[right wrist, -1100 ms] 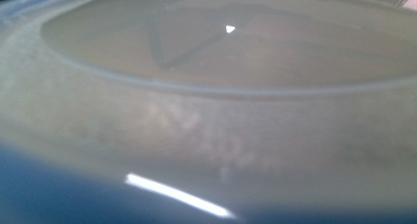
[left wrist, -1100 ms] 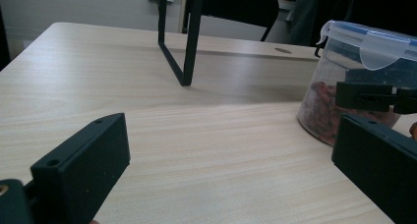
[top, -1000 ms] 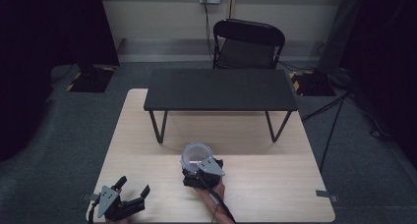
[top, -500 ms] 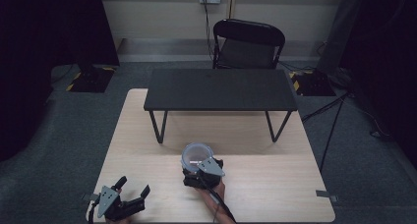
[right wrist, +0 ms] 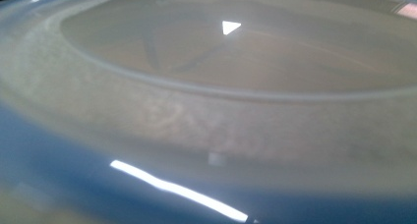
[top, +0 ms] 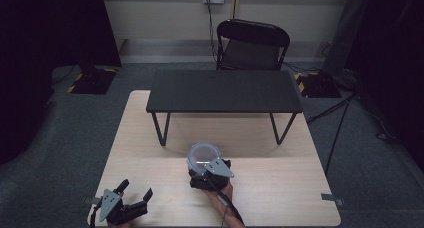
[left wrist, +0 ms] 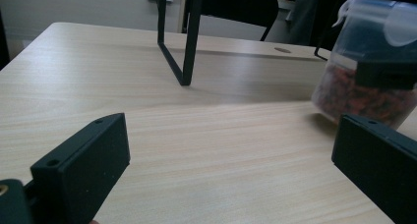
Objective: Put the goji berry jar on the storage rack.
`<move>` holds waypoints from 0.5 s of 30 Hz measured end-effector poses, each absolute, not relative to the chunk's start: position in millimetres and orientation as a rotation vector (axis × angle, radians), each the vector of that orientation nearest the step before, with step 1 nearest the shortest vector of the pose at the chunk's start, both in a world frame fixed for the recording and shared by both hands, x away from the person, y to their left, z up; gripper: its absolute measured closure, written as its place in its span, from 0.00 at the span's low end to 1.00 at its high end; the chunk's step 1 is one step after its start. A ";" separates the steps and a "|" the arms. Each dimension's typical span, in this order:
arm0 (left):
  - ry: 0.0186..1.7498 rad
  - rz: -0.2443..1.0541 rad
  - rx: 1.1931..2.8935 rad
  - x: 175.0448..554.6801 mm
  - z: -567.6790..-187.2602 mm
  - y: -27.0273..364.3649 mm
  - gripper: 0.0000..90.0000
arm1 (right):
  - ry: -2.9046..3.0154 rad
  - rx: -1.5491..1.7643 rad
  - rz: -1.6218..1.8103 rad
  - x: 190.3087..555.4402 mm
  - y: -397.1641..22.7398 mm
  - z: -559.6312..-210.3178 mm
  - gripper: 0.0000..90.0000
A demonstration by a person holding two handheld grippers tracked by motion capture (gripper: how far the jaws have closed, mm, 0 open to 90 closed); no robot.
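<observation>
The container (top: 202, 157) stands on the counter (top: 280, 188), just in front of the small table (top: 223, 91) that stands on the far half of the same counter, and near the middle between this table's two leg frames. The right gripper (top: 209, 174) is directly in front of the container, at its near side, while the left gripper (top: 131, 198) lies well to the left of the container, at the counter's near edge. Behind the small table, on the floor beyond the counter, stands a chair (top: 253, 44).
</observation>
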State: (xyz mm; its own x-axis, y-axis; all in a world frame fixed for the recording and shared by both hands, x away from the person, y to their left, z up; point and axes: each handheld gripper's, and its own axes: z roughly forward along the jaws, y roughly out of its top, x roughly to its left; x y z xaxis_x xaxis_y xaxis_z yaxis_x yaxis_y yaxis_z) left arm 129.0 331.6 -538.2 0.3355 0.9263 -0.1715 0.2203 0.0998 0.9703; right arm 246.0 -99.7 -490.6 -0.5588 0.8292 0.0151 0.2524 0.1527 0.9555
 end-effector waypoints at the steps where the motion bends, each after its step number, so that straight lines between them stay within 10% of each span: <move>1: 1.139 0.739 1.397 129.0 -538.1 331.5 0.00 | 1.900 1.008 1.422 246.2 -102.9 -486.8 0.02; 15: 1.139 0.741 1.399 129.0 -538.0 331.0 0.00 | 1.876 0.941 1.478 252.0 -142.5 -415.4 0.02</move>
State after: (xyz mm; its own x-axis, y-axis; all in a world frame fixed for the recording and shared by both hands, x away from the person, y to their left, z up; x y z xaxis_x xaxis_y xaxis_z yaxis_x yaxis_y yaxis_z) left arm 129.0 331.0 -538.0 0.3345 0.9271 -0.1691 0.2213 0.0972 0.9704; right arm 252.0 -142.5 -415.4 -0.5924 0.8056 -0.0092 0.1798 0.1434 0.9732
